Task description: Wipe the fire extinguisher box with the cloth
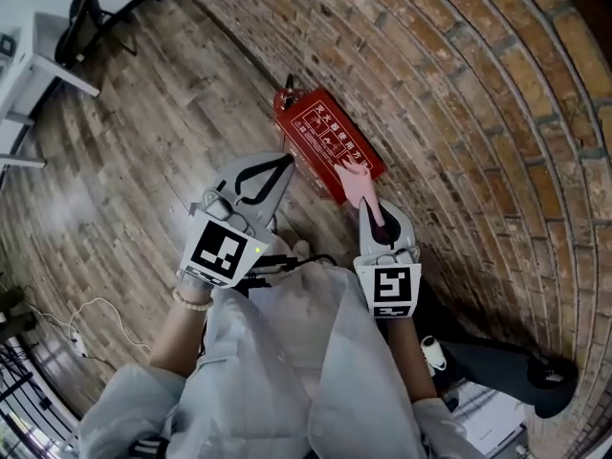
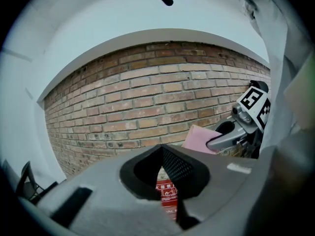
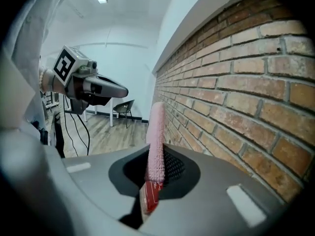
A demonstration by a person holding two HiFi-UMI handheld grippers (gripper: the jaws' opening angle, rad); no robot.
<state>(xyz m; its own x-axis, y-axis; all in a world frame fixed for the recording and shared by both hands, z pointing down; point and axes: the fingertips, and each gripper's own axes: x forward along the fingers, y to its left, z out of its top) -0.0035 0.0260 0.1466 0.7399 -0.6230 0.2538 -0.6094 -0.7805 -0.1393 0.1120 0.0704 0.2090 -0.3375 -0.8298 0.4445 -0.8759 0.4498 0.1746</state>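
The fire extinguisher box (image 1: 320, 132) is a flat, rectangular red case with a white-printed panel on its face and a small handle at its far end. It stands on the wooden plank floor (image 1: 134, 142) at the foot of the brick wall (image 1: 459, 84). It is closed, so its contents do not show.

The right gripper (image 1: 369, 207) pinches the cloth (image 1: 354, 182), a pink, finely nubbed fabric folded into a narrow strip. The strip stands up between the meshed pads of the jaws. In the head view its free end overlaps the near end of the red box; whether it presses on the metal cannot be told.

The left gripper (image 1: 285, 163) is smooth grey plastic with a teardrop-shaped opening behind its tips. It hangs beside the box, on the floor side. Its jaws are drawn together at the tips with nothing between them, and only a sliver of the red case shows through the slit behind.

The wall is rough, mottled brick with pale mortar lines. The floorboards are worn and streaked grey-brown. A black chair (image 1: 81, 12) stands by a white worktop (image 1: 29, 60) far off at the left, and a thin white cable (image 1: 81, 318) loops across the floor.
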